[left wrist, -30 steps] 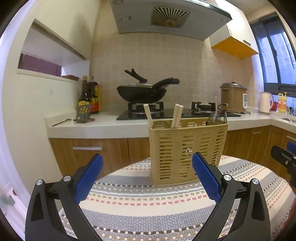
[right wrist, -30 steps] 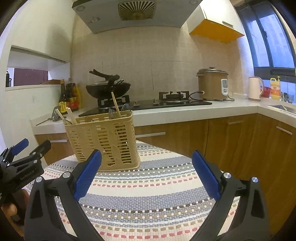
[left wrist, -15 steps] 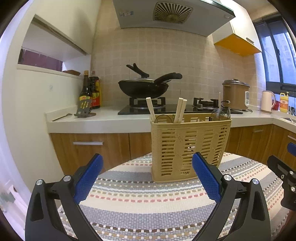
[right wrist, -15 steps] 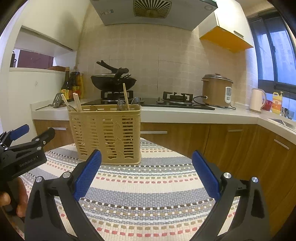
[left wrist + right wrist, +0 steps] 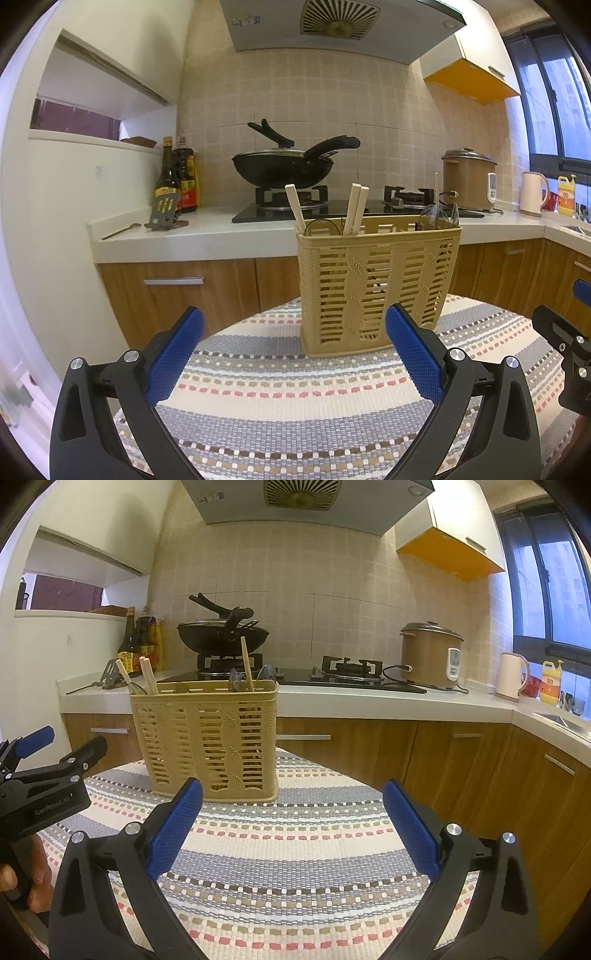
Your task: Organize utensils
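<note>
A tan slotted basket point(image 5: 376, 284) stands upright on a striped cloth point(image 5: 295, 406); chopsticks point(image 5: 354, 208) and what look like spoon bowls point(image 5: 432, 216) poke above its rim, so the utensils in view already sit inside it; no loose utensil shows on the cloth. That fits either a sorted basket or one about to be emptied and re-sorted, and the pictures do not settle which.

The left hand-held gripper point(image 5: 293, 352) is spread wide and holds nothing; the basket lies ahead of it, slightly to its right, its base just beyond the right fingertip. The right hand-held gripper point(image 5: 291, 829) is likewise wide apart and empty; the basket lies ahead and to its left, near the left fingertip.

Any handling here would go best with one hand-held gripper steadying the basket wall, since the light plastic may slide or tip on the cloth; thin chopsticks call for a pinch near the top, square across the pads, and a lift straight up so they clear the rim; the spoon bowls are partly hidden, so their handles cannot be judged.
</note>
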Demonstrator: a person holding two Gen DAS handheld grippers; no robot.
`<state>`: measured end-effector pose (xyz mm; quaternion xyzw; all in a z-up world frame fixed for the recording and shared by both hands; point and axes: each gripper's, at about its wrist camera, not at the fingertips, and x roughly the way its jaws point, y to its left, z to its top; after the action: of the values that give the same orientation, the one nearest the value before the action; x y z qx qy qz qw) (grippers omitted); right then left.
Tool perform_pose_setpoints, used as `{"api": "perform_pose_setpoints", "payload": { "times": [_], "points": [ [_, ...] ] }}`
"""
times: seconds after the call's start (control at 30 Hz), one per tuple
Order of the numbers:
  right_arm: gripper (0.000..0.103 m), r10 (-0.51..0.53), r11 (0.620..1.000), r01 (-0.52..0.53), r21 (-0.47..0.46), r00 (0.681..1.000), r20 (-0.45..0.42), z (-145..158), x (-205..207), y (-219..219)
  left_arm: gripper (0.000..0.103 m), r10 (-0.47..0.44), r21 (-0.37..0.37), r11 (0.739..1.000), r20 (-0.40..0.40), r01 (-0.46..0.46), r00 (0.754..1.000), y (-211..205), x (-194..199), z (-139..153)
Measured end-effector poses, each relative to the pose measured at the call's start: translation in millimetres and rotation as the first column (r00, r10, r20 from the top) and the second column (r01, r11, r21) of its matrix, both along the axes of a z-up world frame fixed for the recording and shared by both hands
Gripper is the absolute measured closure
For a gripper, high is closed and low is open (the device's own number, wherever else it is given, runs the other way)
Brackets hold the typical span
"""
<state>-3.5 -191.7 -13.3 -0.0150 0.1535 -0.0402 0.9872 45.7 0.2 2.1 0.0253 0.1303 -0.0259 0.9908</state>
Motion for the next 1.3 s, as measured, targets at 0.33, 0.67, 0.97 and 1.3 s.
{"api": "perform_pose_setpoints", "payload": {
  "times": [0.33,0.67,0.97,1.3],
  "points": [
    [0.008,-0.002,1.000,0.002,0.000,1.000,-0.004,-0.5,1.6,-1.9,0.008,0.001,0.011,1.000,-0.013,-0.001,1.000,-2.2,1.0,-1.0],
    [0.008,0.001,1.000,-0.001,-0.001,1.000,-0.003,-0.7,0.9,-0.4,0.008,0.002,0.013,1.000,-0.012,-0.002,1.000,-2.7,0.9,-1.3],
    [0.008,0.012,1.000,-0.012,0.002,1.000,-0.008,-1.5,0.9,1.2,0.008,-0.010,0.029,1.000,-0.009,0.010,1.000,-7.1,0.2,-3.5],
    [0.008,0.012,1.000,-0.012,-0.008,1.000,-0.008,-1.6,0.6,3.7,0.008,-0.009,0.034,0.999,-0.012,0.010,1.000,-7.7,0.2,-3.2]
  ]
}}
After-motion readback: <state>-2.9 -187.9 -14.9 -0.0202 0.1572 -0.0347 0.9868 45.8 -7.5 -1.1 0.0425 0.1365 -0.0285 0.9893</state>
